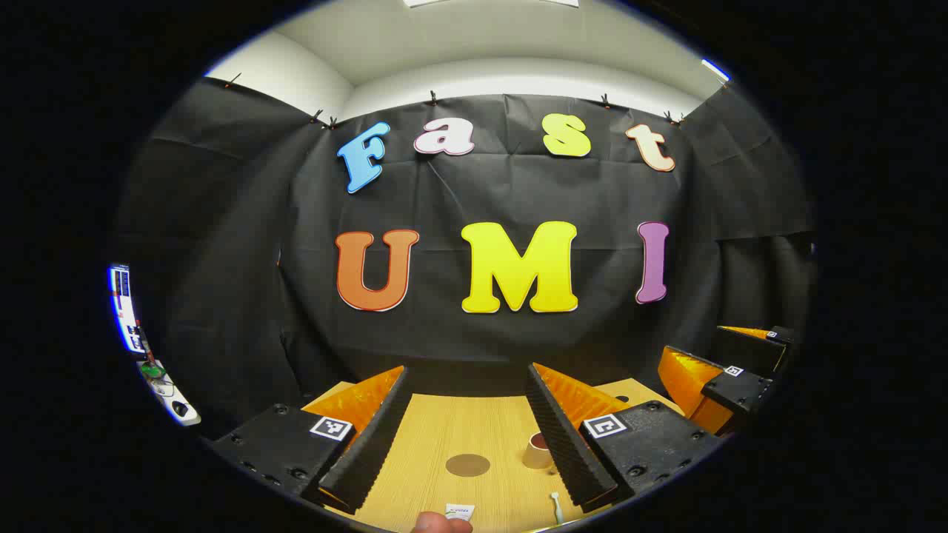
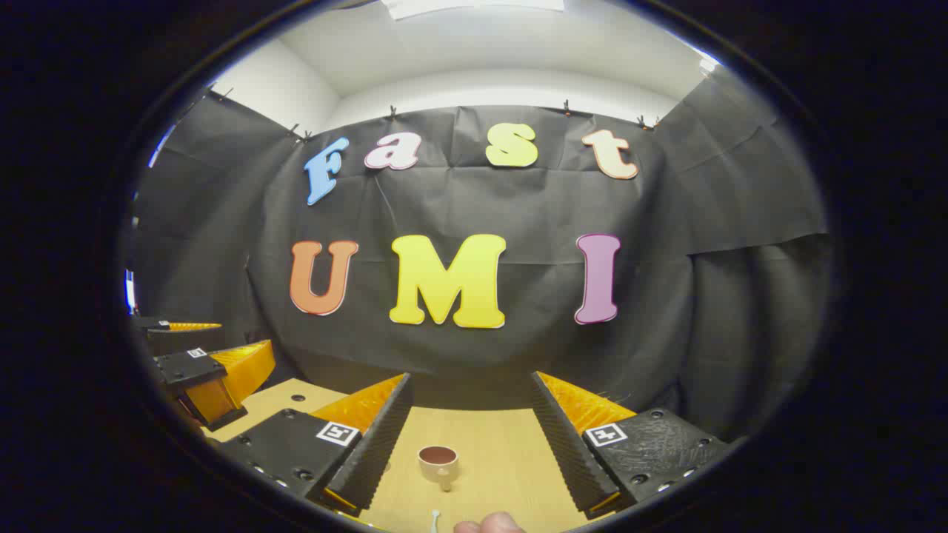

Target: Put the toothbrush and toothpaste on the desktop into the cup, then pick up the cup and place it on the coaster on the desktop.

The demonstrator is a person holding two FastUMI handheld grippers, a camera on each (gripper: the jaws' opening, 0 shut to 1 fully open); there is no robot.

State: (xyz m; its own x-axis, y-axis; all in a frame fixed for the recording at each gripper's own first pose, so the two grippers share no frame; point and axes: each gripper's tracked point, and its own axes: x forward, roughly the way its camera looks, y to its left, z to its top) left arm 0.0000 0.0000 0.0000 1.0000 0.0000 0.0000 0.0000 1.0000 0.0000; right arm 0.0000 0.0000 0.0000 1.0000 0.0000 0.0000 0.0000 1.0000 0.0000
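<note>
**Both grippers spread above the wooden desktop**

We are holding the left gripper point(image 1: 468, 437) with ribbed fingers spread wide; between them a flat round coaster point(image 1: 467, 465) is lying on the grained wooden desktop point(image 1: 444, 422), one cup point(image 1: 538, 450) just inside the right finger, one toothpaste tube point(image 1: 459, 511) and one toothbrush point(image 1: 555, 507) nearer. The right gripper point(image 2: 469, 437) is likewise gaping, the round cup point(image 2: 438, 460) sitting between its fingers.

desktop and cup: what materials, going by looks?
Desktop: light wood or wood-look laminate, matte, with fine parallel grain lines. Cup: probably glazed ceramic or plastic; smooth pale outside, dark reddish-brown inside, too small to settle which.
</note>
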